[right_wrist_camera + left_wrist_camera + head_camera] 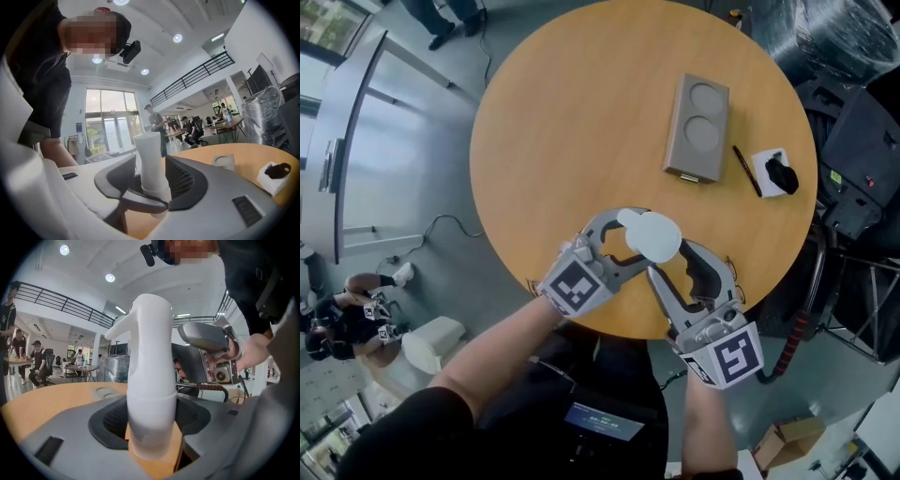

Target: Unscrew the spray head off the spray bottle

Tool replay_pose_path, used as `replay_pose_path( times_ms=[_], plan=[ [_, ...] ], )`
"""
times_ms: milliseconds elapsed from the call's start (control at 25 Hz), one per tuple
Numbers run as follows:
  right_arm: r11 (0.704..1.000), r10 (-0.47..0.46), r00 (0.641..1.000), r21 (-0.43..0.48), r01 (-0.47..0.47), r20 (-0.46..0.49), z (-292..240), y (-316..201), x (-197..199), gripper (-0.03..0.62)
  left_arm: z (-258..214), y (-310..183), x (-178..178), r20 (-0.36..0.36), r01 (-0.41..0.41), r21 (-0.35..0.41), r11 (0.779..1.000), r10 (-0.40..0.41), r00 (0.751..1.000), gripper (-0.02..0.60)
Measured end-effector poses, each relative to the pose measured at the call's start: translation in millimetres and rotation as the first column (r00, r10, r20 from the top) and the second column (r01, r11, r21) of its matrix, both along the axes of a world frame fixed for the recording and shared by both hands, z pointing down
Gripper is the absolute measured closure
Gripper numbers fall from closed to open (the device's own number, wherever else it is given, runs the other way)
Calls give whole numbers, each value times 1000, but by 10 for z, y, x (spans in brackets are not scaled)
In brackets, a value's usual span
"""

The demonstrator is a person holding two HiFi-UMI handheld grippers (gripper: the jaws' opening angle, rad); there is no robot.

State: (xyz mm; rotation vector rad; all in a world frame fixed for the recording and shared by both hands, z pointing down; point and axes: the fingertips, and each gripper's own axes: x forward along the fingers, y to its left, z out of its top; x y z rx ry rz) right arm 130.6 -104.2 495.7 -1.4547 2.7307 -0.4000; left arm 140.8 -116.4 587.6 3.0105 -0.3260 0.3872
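White bottle aloft, head still on

Left gripper (628,242) clamps the spray bottle (151,420) above the near edge of the table (581,112). Right gripper (670,258) stands parted around the spray head (147,333); close it squarely, low on the head, then twist while the left holds firm.

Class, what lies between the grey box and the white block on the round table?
A black pen lies between the grey box and the white block; the head view shows it.

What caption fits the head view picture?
Left tool and right tool flank a white spray bottle over a round wooden table.
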Motion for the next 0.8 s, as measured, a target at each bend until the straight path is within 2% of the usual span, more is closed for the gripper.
replay_pose_path(
  times_ms=[80, 160, 360, 520, 640, 800],
  plan=[
    [999, -34, 999, -3, 34, -12, -268, -1, -123, 305, -324, 27, -46, -13, 13, -8, 1000, -13, 1000, 275],
    [998, -65, 997, 6, 65, -30, -531, 24, -252, 276, -623, 86, -96, -17, 17, -7, 1000, -17, 1000, 275],
    [995, -76, 995, 53, 79, -62, -1100, 86, -425, 276, -1211, 324, -193, -36, 13, 30, 999, -12, 999, 275],
    [994, -92, 991, 56, 98, -96, -1368, 138, -592, 276, -1514, 492, -304, -16, 25, 77, 997, -23, 1000, 275],
    [988, -122, 986, 76, 131, -114, -1549, 246, -732, 355, -1672, 592, -399, -10, 35, 82, 996, -35, 999, 275],
    [980, -161, 982, 101, 171, -102, -1746, 328, -793, 370, -1873, 670, -440, -23, 5, 85, 996, -3, 1000, 276]
  ],
)
